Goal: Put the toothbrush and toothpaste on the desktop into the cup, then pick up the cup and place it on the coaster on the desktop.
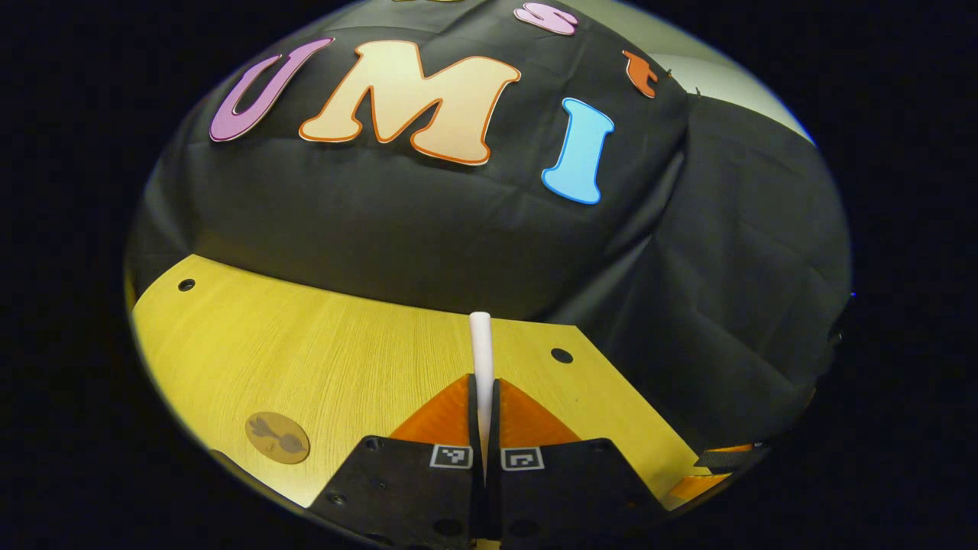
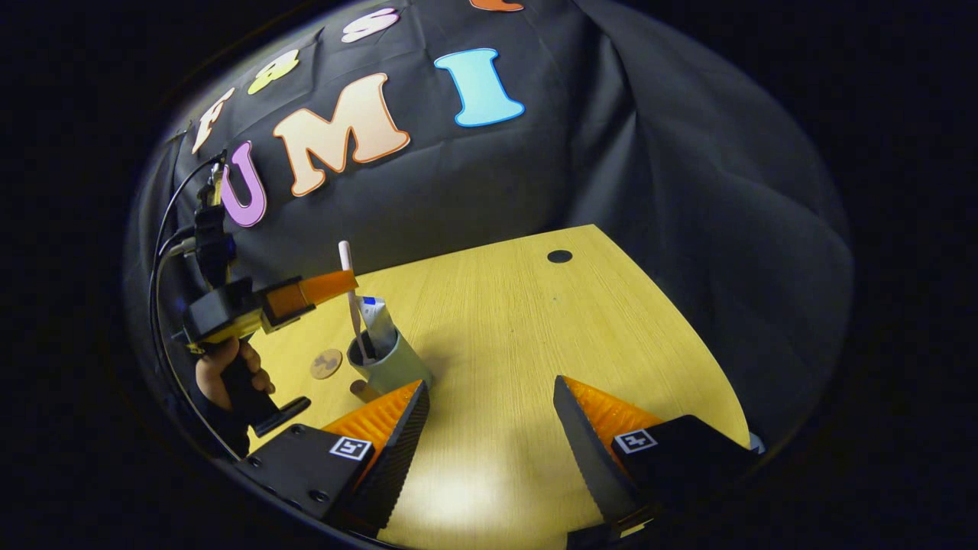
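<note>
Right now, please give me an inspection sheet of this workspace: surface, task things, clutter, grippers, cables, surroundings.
Surface: wooden desktop with round holes, mostly bare.
Task things: cup upright on the desktop, toothpaste standing in it; toothbrush upright, lower end in the cup; coaster left of the cup, bare.
Clutter: a small brown thing in front of the cup, unclear.
Grippers: left gripper shut on the toothbrush handle, held by a hand; right gripper open, holding nothing.
Cables: black cable looping behind the left gripper.
Surroundings: black cloth wall behind the desktop.
</note>
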